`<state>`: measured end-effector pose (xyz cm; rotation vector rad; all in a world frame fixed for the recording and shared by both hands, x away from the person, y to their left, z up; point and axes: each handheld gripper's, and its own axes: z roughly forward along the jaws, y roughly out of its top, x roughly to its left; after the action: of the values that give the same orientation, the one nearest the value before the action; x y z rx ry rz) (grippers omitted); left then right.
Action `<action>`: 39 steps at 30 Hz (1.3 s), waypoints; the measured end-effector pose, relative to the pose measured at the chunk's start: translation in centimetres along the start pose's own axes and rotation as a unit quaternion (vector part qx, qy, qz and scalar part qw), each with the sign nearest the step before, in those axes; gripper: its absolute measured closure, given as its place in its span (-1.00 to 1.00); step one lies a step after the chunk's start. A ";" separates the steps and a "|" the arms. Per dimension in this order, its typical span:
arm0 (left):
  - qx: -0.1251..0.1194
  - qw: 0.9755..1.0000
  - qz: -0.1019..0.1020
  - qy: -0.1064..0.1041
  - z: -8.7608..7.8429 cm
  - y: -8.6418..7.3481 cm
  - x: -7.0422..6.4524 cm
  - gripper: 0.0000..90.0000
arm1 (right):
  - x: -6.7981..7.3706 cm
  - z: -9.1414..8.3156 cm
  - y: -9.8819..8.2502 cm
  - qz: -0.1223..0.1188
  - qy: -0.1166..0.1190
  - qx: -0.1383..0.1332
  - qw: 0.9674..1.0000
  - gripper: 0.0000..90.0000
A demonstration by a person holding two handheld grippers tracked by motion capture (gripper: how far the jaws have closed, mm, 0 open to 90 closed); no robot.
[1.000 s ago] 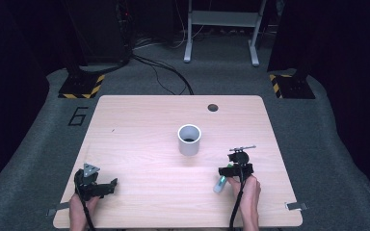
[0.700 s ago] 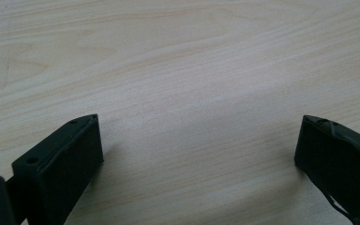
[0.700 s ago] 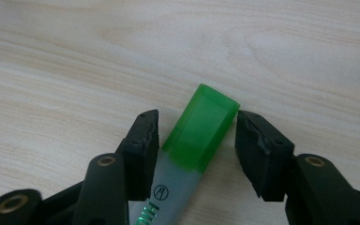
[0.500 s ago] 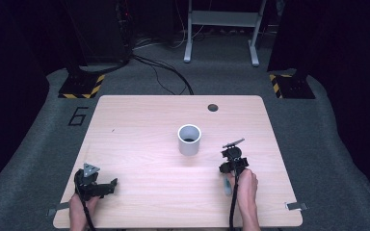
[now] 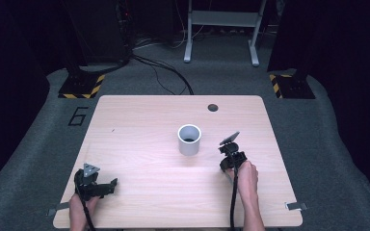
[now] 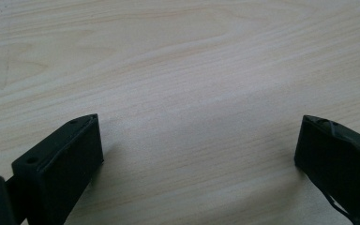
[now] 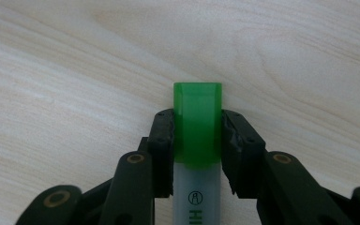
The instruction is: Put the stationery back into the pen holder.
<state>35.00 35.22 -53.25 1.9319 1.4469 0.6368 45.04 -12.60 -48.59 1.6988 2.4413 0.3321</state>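
Note:
A highlighter with a green cap (image 7: 198, 124) and a pale barrel is clamped between the jaws of my right gripper (image 7: 198, 140), cap end pointing away over the wood. In the high view my right gripper (image 5: 231, 155) is held right of the grey cup (image 5: 189, 139), which stands upright near the middle of the table (image 5: 144, 120). My left gripper (image 5: 96, 185) rests at the front left of the table, its jaws spread wide over bare wood, one finger (image 6: 70, 159) at the left and the other at the right of its view.
A small dark hole (image 5: 213, 107) sits in the table near the far edge. Cables and a metal stand's legs (image 5: 221, 29) lie on the grey floor beyond the table. Tape tabs mark the front corners.
My right gripper has moved forward and left from the front right toward the cup, carrying the highlighter. The left gripper has stayed put.

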 end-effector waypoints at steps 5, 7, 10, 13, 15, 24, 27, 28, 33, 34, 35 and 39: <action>0.000 1.000 -0.001 -0.001 0.0 0.0 0.0 -0.97 | -0.5 -0.1 -0.6 -0.002 0.013 -0.014 1.000 0.49; 0.000 1.000 -0.001 -0.001 0.0 0.0 0.0 -0.97 | -0.8 -0.3 -0.9 0.005 0.027 -0.022 0.999 0.49; 0.001 1.000 -0.001 -0.001 0.0 0.0 0.0 -0.97 | -1.2 -1.0 -1.3 0.014 0.034 -0.041 0.999 0.49; 0.002 1.000 -0.001 -0.002 0.0 0.0 0.0 -0.97 | -1.7 -1.9 -1.7 0.014 0.035 -0.073 0.997 0.49; 0.001 1.000 -0.001 -0.001 0.0 0.0 0.0 -0.97 | -1.9 -2.7 -2.0 0.015 0.041 -0.093 0.995 0.49; 0.002 1.000 -0.001 -0.002 0.0 0.0 0.0 -0.97 | -2.1 -5.2 -3.0 0.008 0.059 -0.180 0.982 0.49; 0.001 1.000 -0.001 -0.001 0.0 0.0 0.0 -0.97 | -2.2 -5.4 -3.2 0.011 0.064 -0.192 0.979 0.49; 0.001 1.000 -0.001 -0.001 0.0 0.0 0.0 -0.97 | -2.3 -5.5 -3.2 0.006 0.065 -0.202 0.977 0.49; 0.001 1.000 -0.001 -0.001 0.0 0.0 0.0 -0.97 | -2.5 -5.8 -3.3 0.005 0.067 -0.233 0.970 0.49; 0.000 1.000 -0.002 -0.001 0.0 0.0 0.0 -0.97 | -2.5 -5.8 -3.4 0.006 0.068 -0.238 0.969 0.49; 0.001 1.000 -0.001 -0.002 0.0 0.0 0.0 -0.97 | -2.7 -5.8 -3.4 -0.003 0.065 -0.244 0.968 0.49; 0.001 1.000 -0.001 -0.001 0.0 0.0 0.0 -0.97 | -2.6 -5.8 -3.4 0.000 0.065 -0.258 0.964 0.49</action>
<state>34.99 35.19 -53.25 1.9310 1.4485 0.6316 41.47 -16.74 -43.89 1.4797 2.1658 1.0075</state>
